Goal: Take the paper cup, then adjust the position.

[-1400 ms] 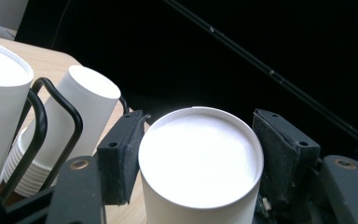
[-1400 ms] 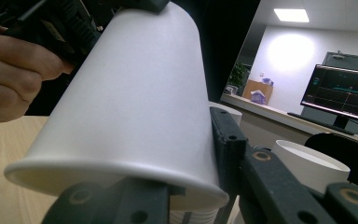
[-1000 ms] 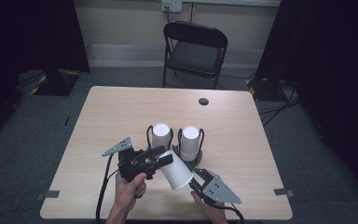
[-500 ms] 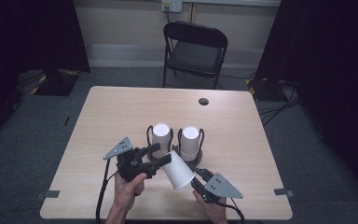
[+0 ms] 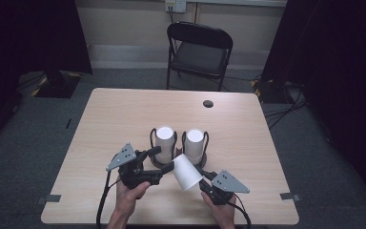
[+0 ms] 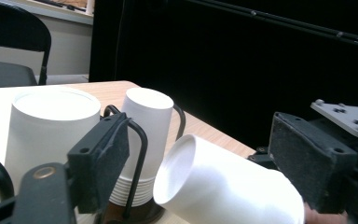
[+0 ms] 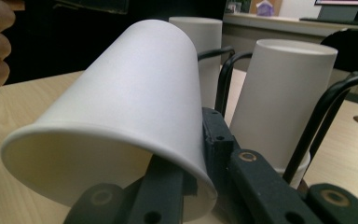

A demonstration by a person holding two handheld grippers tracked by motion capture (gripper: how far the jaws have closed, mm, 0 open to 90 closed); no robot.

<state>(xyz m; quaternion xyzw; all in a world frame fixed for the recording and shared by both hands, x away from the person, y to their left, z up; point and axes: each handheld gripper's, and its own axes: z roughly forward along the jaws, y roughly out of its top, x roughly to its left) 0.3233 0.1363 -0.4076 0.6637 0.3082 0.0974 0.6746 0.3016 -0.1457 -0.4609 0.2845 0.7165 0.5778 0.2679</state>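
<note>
I see two cup stacks side by side at the table's (image 5: pixel 124 114) middle, the left stack (image 5: pixel 164 142) and the right stack (image 5: pixel 195 145), each in a wire holder; just near of them a single cup (image 5: pixel 187 172) lies tilted between my left gripper (image 5: pixel 159 165) on its left and my right gripper (image 5: pixel 205 177) on its right; a chair (image 5: pixel 199 52) stands beyond the far edge; a small hole (image 5: pixel 208 103) sits far right on the tabletop.

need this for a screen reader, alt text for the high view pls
Seen from above, the right gripper pinches the rim of a tilted white paper cup, while the left gripper, jaws just opened, sits beside it. Behind them, two cup stacks stand in wire holders on a wooden table.
</note>
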